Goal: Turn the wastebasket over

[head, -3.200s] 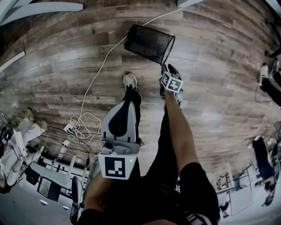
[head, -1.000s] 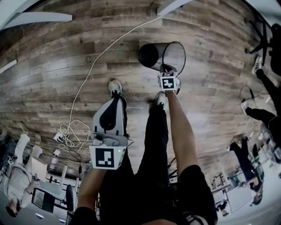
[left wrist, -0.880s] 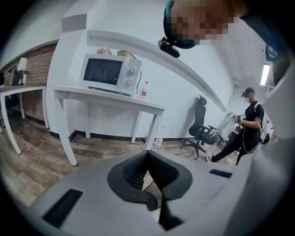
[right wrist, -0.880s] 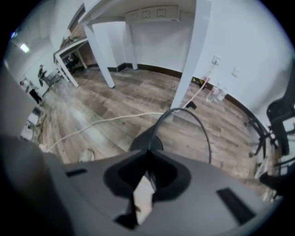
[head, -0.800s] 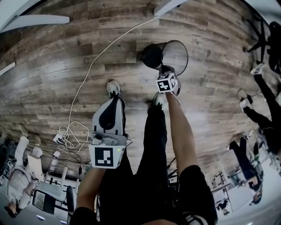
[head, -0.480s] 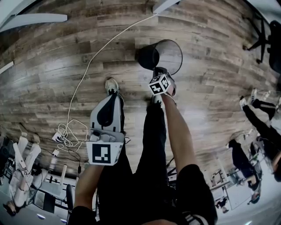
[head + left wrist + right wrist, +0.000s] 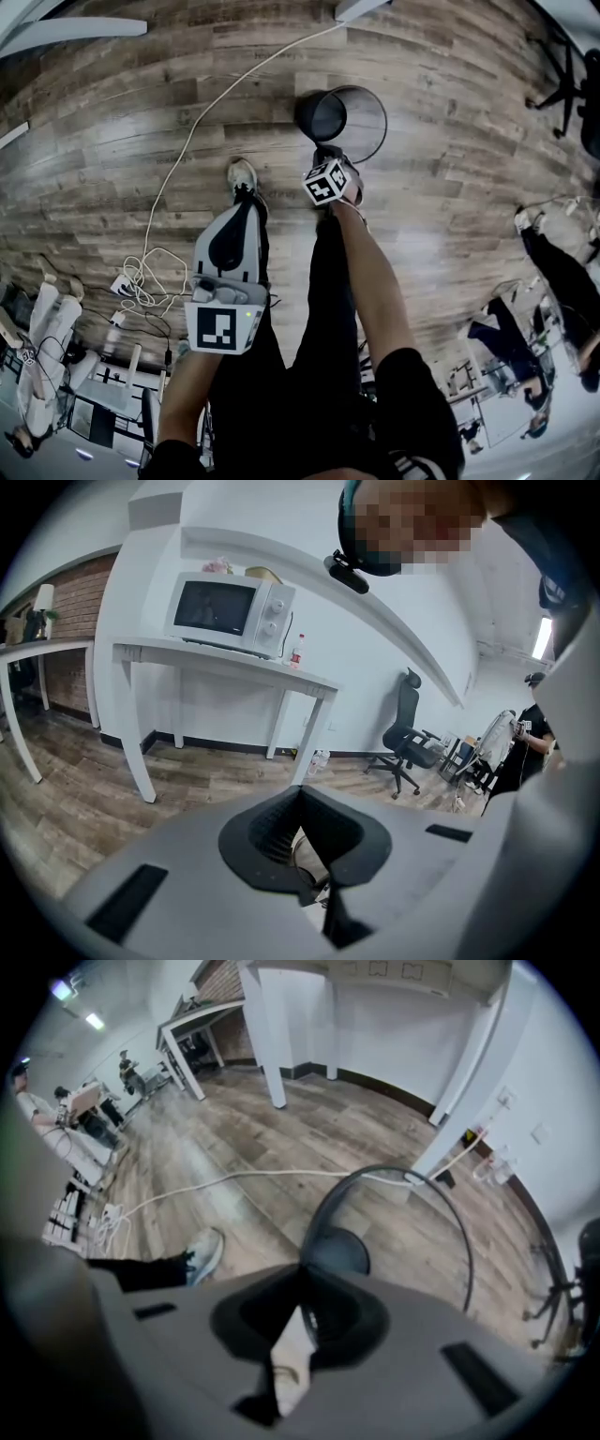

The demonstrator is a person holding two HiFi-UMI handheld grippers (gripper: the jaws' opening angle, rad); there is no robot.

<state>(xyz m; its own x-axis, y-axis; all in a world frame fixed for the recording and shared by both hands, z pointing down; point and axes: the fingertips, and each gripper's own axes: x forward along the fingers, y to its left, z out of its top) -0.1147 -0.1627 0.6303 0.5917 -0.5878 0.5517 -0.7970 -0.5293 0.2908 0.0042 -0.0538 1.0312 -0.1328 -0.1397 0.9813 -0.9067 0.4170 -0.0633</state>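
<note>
Now nearly upright on the wood floor (image 7: 450,187), near its far edge in the head view and just ahead of the person's shoes (image 7: 242,175), the black mesh wastebasket (image 7: 366,117) shows its open mouth to the camera. Seconds ago it lay tipped on its side, so the turn-over looks all but done, though whether its base sits flat cannot be told. The right gripper (image 7: 328,155) has swung down with it and pinches the near rim between its jaws, while the left gripper (image 7: 245,206) hangs well apart, jaws pressed together on nothing.
</note>
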